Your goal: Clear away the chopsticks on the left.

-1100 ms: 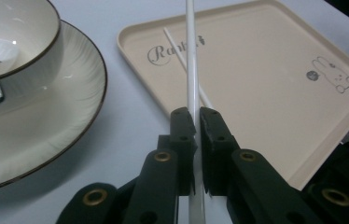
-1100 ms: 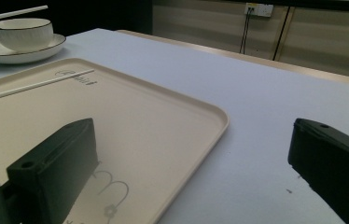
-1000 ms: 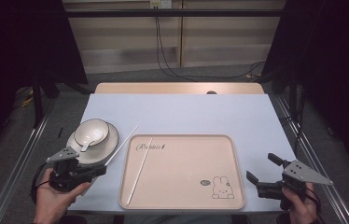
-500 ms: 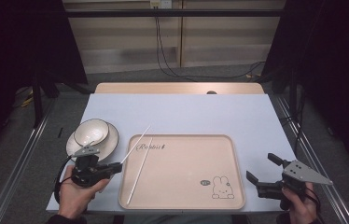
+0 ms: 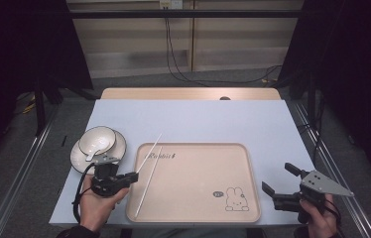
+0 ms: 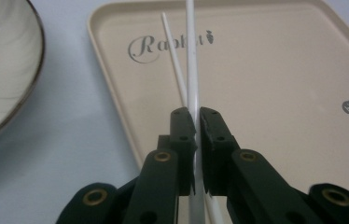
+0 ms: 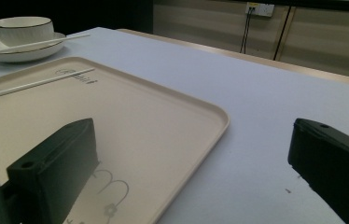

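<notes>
In the high view's lower left, the left gripper pinches one white chopstick at the beige tray's left edge; its far end passes over the rim. A second chopstick lies in the tray, its near end hidden behind the jaws. At lower right, the right gripper hangs spread apart, holding nothing. Bowl and plate sit at left, the plate mostly covered.

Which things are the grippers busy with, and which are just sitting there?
In use: left gripper, shut on one thin white chopstick; second white chopstick; beige rabbit-print tray.
Lying about: white bowl on its white plate; open right gripper.
</notes>
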Available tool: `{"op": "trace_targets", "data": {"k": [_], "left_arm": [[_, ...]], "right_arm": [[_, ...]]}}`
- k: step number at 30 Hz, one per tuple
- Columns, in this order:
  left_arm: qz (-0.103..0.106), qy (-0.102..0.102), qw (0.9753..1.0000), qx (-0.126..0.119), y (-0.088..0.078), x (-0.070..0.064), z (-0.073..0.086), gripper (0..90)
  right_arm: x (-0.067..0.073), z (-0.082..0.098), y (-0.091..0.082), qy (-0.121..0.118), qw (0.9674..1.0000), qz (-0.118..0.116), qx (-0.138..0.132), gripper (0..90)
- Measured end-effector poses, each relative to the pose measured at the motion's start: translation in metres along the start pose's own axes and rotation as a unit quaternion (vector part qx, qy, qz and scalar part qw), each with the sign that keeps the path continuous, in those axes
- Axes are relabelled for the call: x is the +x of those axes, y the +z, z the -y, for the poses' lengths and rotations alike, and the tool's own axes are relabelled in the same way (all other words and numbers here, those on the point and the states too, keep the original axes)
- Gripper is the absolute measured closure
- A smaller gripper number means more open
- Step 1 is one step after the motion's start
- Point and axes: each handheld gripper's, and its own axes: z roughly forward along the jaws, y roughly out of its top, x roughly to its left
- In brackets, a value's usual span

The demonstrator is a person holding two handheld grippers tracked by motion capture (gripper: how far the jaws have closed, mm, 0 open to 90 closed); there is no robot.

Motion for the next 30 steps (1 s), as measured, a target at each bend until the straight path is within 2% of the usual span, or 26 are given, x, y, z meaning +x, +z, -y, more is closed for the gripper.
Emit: {"op": "trace_targets", "data": {"k": [5, 7, 12, 14, 19, 23, 30], "left_arm": [[-0.006, -0.013, 0.9998, 0.01, 0.007, -0.007, 0.001, 84.8], [-0.015, -0.012, 0.9996, 0.018, 0.011, -0.012, 0.001, 84.8], [-0.023, -0.011, 0.9993, 0.027, 0.018, -0.019, 0.001, 84.8], [-0.028, -0.019, 0.9992, 0.023, 0.021, -0.02, 0.004, 84.8], [-0.025, -0.022, 0.9991, 0.024, 0.024, -0.023, 0.006, 84.8], [-0.024, -0.026, 0.9988, 0.034, 0.03, -0.026, 0.01, 84.8], [-0.033, -0.027, 0.9981, 0.044, 0.036, -0.029, 0.011, 84.8]], "right_arm": [[0.0, 0.0, 0.0, 0.0, 1.0, 0.001, 0.001, 0.9], [0.0, 0.0, 0.0, -0.001, 1.0, -0.001, 0.001, 1.0], [0.0, 0.0, 0.001, -0.005, 1.0, -0.002, 0.0, 1.0], [0.0, 0.0, 0.0, -0.002, 1.0, -0.001, 0.001, 1.0], [0.001, 0.0, 0.0, -0.004, 1.0, -0.003, 0.0, 0.9], [0.001, 0.0, 0.0, -0.004, 1.0, -0.001, 0.001, 0.9], [0.001, 0.0, -0.001, -0.003, 1.0, -0.002, 0.0, 0.9]]}}
